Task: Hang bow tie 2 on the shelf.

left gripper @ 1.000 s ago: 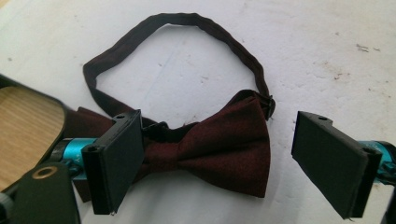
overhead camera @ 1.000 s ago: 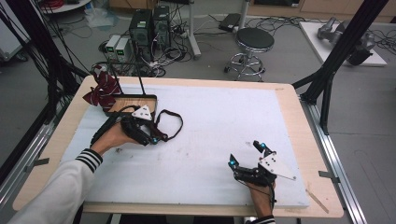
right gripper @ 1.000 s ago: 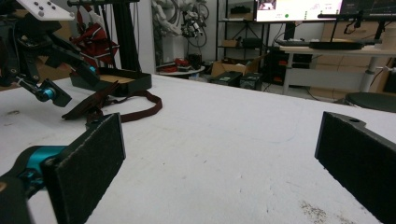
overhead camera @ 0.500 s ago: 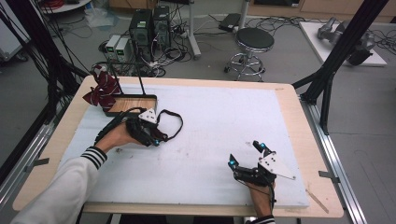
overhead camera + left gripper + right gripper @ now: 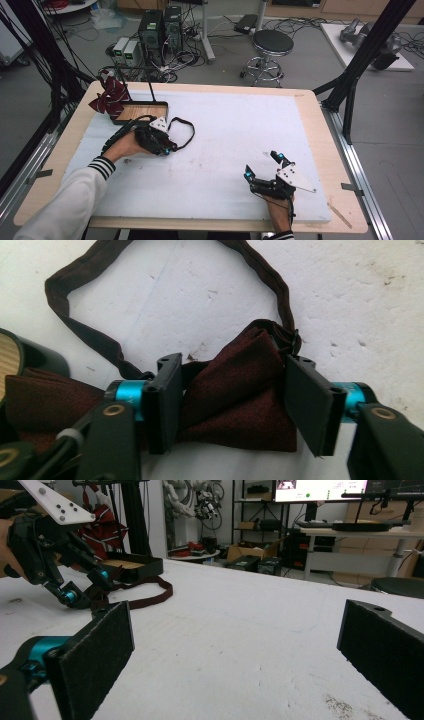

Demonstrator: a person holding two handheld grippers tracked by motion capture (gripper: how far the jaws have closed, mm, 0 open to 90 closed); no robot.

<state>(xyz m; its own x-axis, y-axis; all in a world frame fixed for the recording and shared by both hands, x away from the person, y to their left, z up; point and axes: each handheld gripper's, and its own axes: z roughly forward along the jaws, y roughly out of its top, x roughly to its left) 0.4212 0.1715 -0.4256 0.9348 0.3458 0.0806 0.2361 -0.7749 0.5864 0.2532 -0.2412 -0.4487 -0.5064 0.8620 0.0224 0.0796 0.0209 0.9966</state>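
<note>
Left gripper view puts us right on the action: the left gripper [image 5: 232,402] straddles one wing of a dark red bow tie [image 5: 235,395] lying on the white table cover [image 5: 350,300]. Its jaws have just been closing, and the wing sits between them. One pad looks to meet the cloth near the knot; the other still stands just off the wing's outer edge, so the cloth is not yet pinched. The neck strap [image 5: 100,340] loops away beyond the jaws, and the corner of a black wooden-floored tray [image 5: 20,352] sits just off to the gripper's side.

From the high view, the left gripper [image 5: 165,148] works just in front of that tray [image 5: 142,111], with a second bow tie [image 5: 107,95], striped red, hanging on a stand at the tray's far edge.

The right gripper [image 5: 265,167] rests well apart on the near right, jaws wide and holding nothing (a spectator for now).

My read: this is the grasp step. Next, the jaws need to finish closing until both pads bite the wing. The lift should be gentle, since the trailing strap could drag or snag on the tray.
</note>
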